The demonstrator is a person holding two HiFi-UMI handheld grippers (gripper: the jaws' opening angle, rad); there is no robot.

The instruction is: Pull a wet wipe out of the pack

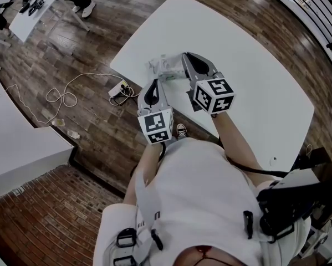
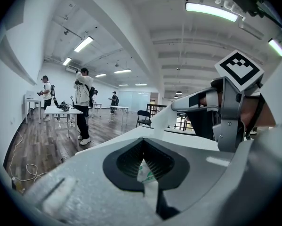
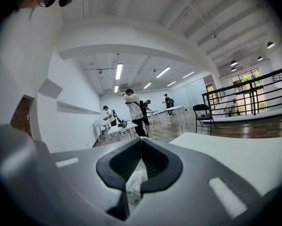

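The left gripper (image 2: 141,161) is clenched on a green-printed edge of the pack (image 1: 167,68). The pack sits between both tools over the near-left edge of the table (image 1: 254,65), close to its corner. The right gripper (image 3: 137,171) is clamped on a crumpled white, green-marked part of the pack.

Risk: opposed pulling may tear the wrapper, or lift the pack without freeing a wipe.

Not determinable: the opening, any wipe, or whether the pack touches the table.

grey left gripper (image 1: 154,84) and right gripper (image 1: 186,56), black-white marker cubes (image 1: 156,126), white shirt (image 1: 194,177).
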